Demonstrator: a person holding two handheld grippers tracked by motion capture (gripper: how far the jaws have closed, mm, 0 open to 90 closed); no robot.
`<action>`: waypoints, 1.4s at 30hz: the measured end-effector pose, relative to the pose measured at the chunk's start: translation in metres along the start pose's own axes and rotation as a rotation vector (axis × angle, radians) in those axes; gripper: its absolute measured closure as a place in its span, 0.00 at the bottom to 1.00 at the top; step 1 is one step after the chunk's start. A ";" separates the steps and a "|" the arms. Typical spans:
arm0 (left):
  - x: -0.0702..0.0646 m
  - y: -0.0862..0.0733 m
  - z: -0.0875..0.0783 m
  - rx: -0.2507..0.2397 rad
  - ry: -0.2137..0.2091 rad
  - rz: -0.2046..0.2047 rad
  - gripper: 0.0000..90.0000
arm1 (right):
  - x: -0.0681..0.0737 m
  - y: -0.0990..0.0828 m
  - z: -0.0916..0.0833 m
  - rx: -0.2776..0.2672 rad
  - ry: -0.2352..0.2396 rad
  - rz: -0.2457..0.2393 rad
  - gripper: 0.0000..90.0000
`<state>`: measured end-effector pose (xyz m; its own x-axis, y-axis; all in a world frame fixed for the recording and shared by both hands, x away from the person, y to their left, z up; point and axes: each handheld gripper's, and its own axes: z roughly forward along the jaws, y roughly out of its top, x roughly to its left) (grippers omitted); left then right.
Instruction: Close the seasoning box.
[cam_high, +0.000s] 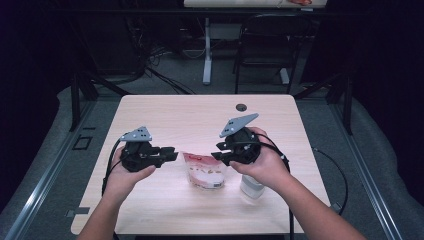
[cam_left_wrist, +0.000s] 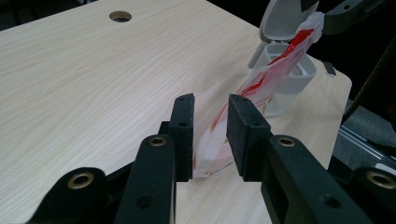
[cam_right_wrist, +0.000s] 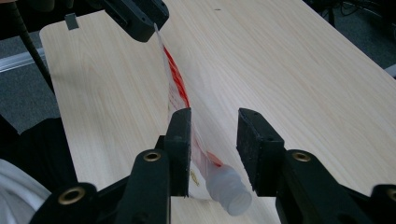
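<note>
Evidently both tools (cam_high: 172, 154) (cam_high: 218, 150) stand parted around the red-and-white refill pouch (cam_high: 205, 172), beside an open-lidded white container (cam_high: 251, 187).

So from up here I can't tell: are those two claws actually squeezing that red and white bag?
Observer: Not the left gripper. In the left gripper view its jaws stand apart on either side of the pouch, not pressing it.
Operator: And the other claw?
Observer: The right gripper is open too. The pouch leans on one pad and is clear of the other, with its white spout between the jaws.
Operator: What's the white thing under that hand?
Observer: A white container with its flip lid open, just behind the pouch.
</note>
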<state>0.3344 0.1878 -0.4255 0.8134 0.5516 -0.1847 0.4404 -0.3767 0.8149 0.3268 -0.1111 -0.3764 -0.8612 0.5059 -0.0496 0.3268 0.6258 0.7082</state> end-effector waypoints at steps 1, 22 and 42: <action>0.000 0.000 0.000 -0.002 0.002 -0.002 0.80 | 0.000 0.002 0.000 0.005 0.001 -0.006 0.73; 0.005 -0.001 -0.004 -0.005 0.010 -0.013 0.78 | 0.008 0.024 0.018 0.030 0.017 -0.062 0.74; 0.007 -0.003 -0.005 -0.010 0.016 -0.022 0.77 | 0.012 0.036 0.029 0.024 0.040 -0.090 0.77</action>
<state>0.3375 0.1963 -0.4263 0.7972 0.5716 -0.1942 0.4547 -0.3570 0.8160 0.3392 -0.0651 -0.3716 -0.9020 0.4235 -0.0834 0.2568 0.6818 0.6850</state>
